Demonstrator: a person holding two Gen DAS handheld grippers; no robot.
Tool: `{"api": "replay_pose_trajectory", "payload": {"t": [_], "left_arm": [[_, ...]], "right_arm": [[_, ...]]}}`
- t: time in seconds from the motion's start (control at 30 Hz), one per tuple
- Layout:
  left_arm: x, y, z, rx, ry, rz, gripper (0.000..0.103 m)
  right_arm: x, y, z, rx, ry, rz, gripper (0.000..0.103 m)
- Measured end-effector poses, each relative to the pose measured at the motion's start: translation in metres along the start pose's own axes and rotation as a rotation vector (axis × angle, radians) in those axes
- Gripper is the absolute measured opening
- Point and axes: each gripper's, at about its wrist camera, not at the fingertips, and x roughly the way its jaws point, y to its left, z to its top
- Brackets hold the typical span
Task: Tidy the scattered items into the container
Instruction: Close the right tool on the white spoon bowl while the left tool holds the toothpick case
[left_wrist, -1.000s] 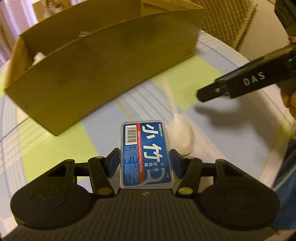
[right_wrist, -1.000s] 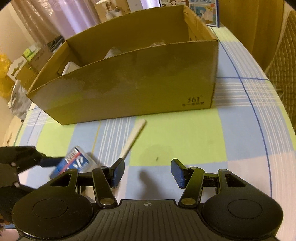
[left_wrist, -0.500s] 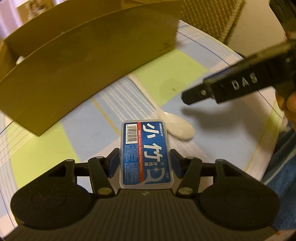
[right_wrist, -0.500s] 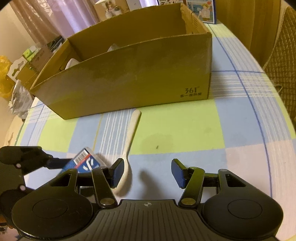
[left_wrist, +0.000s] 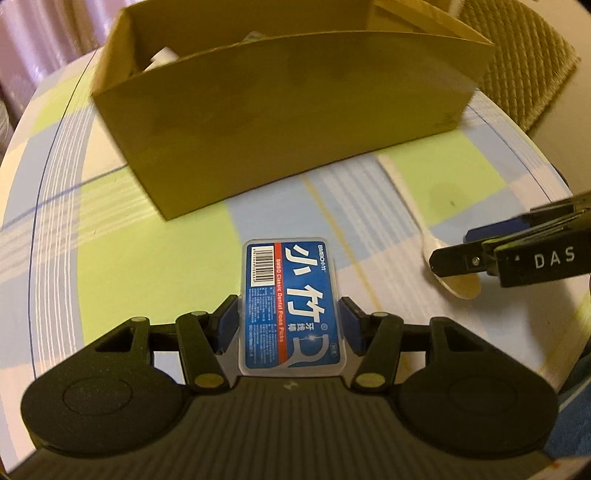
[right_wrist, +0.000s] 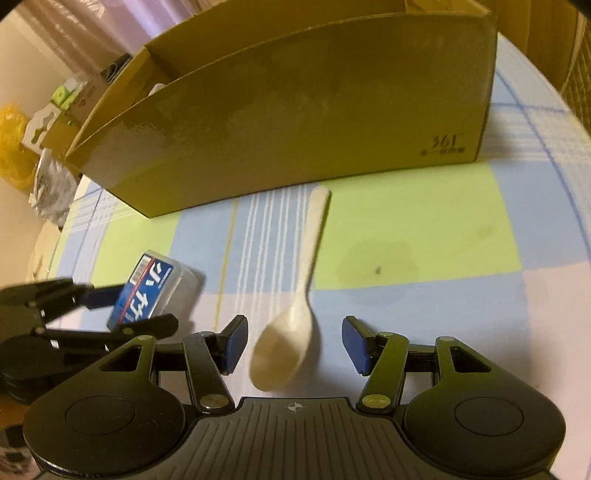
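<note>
On the tablecloth (right_wrist: 424, 206) lies a cream spoon (right_wrist: 295, 325).

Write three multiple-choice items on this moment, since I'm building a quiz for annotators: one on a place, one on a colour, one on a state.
1. Where does the spoon lie?
A. in the cardboard box
B. on the tablecloth, bowl between the right gripper's jaws
C. on a chair

2. The floss pick case label is mainly:
A. blue
B. green
C. black

3. The left gripper is:
A. open, empty
B. shut on the case
C. out of view

Answers: B, it lies before the cardboard box, inside the open right gripper; A, blue with white characters; B, both pads press its sides.
</note>
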Motion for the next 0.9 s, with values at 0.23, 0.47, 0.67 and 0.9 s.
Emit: {"api": "replay_pose_trajectory", "payload": {"t": [0.23, 0.47, 0.67, 0.9], "left_arm": [[-0.003, 0.016, -0.009, -0.027, -0.007, -0.004, 0.053], [-0.003, 0.019, -0.011, -0.034, -0.024, -0.021, 0.053], [0.002, 0.013, -0.01, -0.018, -0.014, -0.017, 0.053], [0.004, 0.008, -0.009, 0.003, -0.009, -0.014, 0.057]], "right_arm": [[0.013, 0.032, -0.006, -0.147, -0.008, -0.134, 0.054], [0.014, 0.035, -0.011, -0.2, -0.016, -0.212, 0.02], [0.006, 0.021, -0.017, -0.171, 0.002, -0.191, 0.008], [0.001, 0.025, -0.017, -0.181, -0.018, -0.168, 0.007]]}}
